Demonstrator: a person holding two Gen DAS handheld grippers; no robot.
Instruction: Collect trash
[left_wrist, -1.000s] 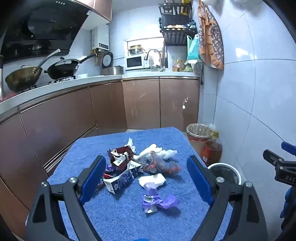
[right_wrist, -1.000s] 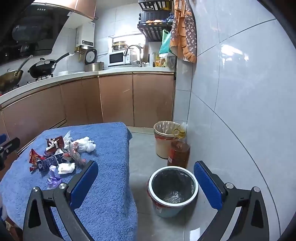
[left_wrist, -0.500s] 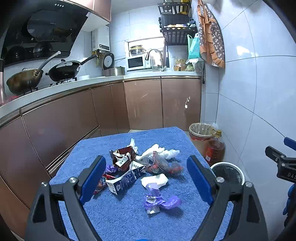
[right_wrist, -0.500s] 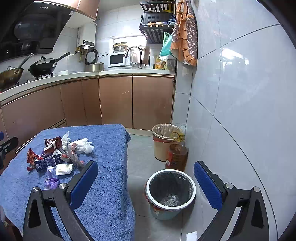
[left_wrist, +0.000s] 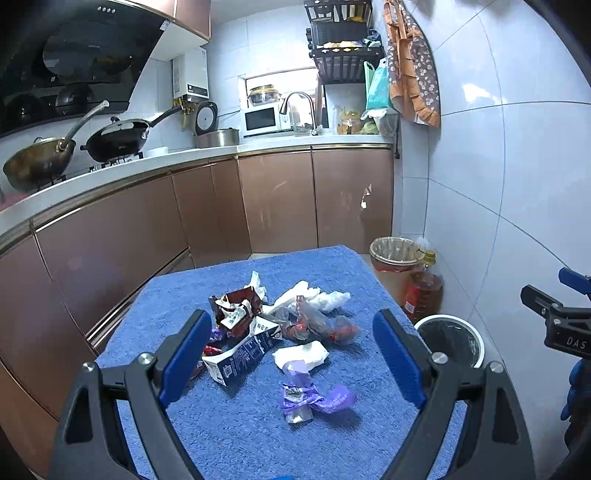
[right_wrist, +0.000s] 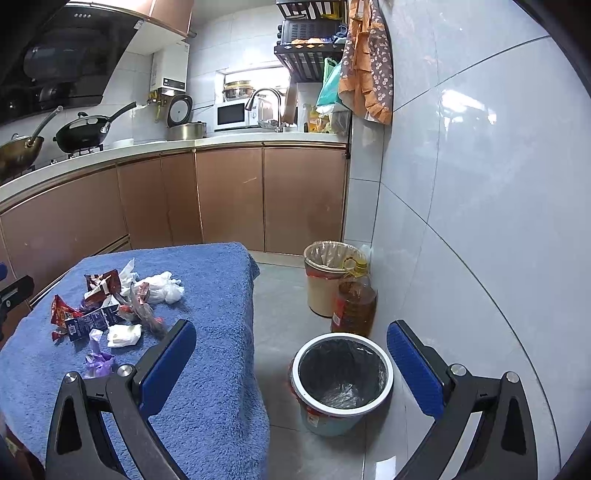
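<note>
Nearest, the left gripper (left_wrist: 290, 354) hangs wide and empty over the trash (left_wrist: 280, 328) at lower centre, seemingly ready to pick; the right gripper (right_wrist: 291, 358), equally wide, frames the bin (right_wrist: 341, 373) on the floor beside the towel (right_wrist: 207, 369), a likely drop spot.

Left wrist camera looked down over the blue-covered table (left_wrist: 240, 424); right wrist camera faced the floor bin (right_wrist: 341, 373); both showed each.

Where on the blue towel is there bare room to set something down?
The blue towel is bare along its right edge, between the white tissue wad and the drop toward the black-lined bin, and along the far edge. The left middle is crowded with wrappers.
</note>
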